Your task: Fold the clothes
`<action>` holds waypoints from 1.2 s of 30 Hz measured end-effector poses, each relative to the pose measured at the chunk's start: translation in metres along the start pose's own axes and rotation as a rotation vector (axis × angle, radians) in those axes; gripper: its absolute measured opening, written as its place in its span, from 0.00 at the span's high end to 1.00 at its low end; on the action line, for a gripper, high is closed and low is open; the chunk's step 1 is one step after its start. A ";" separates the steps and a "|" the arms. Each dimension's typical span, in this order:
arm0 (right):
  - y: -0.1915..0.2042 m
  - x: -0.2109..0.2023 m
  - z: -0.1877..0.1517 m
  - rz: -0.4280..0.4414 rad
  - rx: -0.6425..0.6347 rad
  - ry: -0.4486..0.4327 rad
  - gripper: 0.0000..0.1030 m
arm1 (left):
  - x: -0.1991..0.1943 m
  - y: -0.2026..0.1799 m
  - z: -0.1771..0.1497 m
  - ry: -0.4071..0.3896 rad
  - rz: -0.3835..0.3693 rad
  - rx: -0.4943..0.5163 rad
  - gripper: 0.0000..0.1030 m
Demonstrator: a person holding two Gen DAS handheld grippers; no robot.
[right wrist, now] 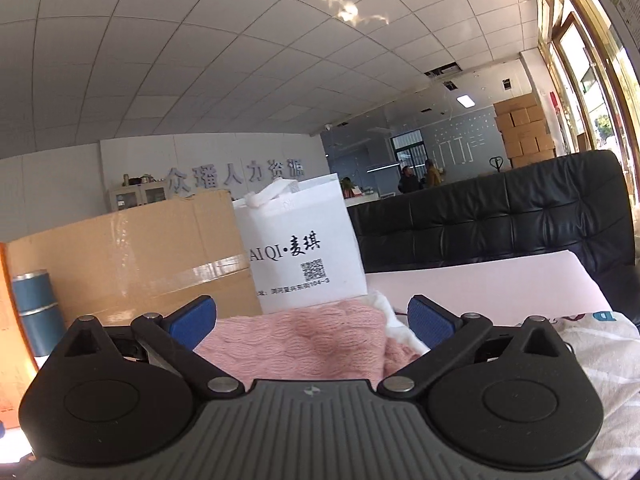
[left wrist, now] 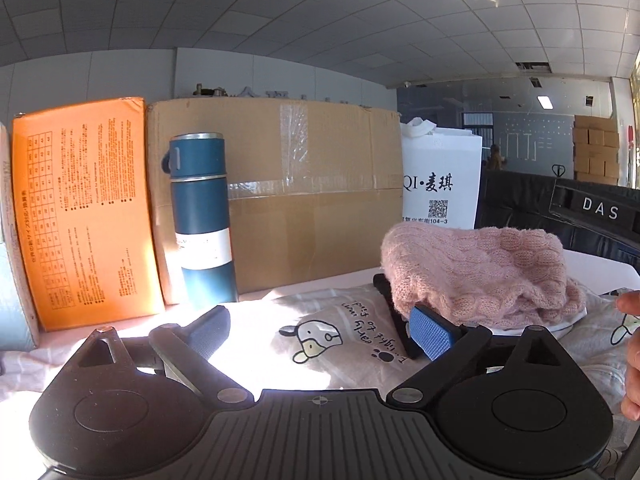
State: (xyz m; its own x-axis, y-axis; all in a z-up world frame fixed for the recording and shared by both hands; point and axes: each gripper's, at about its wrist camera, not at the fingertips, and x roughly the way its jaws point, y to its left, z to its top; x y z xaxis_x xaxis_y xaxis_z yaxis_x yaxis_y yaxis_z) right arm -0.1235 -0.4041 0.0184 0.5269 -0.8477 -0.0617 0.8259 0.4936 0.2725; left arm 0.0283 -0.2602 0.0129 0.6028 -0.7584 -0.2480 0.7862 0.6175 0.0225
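Two large cartons, a brown cardboard box [left wrist: 312,196] and an orange box [left wrist: 84,212], stand along the bed's far edge like a backstop, with a white paper bag [right wrist: 304,244] beside them showing white cloth at its mouth. Nearer, the pink knitted sweater [left wrist: 476,272] lies bunched in a low heap on the cow-print sheet [left wrist: 320,340], over a white garment [right wrist: 608,364]. Both the left gripper [left wrist: 320,332] and right gripper [right wrist: 312,320] hold their tongs apart, gripping nothing, the right's straddling the sweater.

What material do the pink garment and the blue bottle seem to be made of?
Pink garment: soft knitted yarn, probably wool or acrylic; cable pattern and fuzzy surface show. Blue bottle: likely metal with matte paint; silver rim and rings show.
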 end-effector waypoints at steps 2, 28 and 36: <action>0.019 -0.020 0.005 0.018 -0.002 0.045 0.00 | -0.013 0.012 0.000 -0.017 0.010 -0.005 0.05; 0.098 -0.107 -0.065 -0.183 -0.156 0.086 0.00 | -0.080 0.096 -0.037 -0.185 -0.002 -0.072 0.02; 0.097 -0.108 -0.064 -0.178 -0.134 0.068 0.00 | -0.082 0.096 -0.039 -0.200 0.002 -0.075 0.02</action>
State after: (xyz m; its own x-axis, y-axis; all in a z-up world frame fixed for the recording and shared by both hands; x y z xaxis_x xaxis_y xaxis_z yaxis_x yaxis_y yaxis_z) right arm -0.0876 -0.2521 -0.0102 0.3790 -0.9108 -0.1636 0.9240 0.3626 0.1217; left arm 0.0487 -0.1309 -0.0025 0.6253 -0.7787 -0.0508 0.7771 0.6273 -0.0515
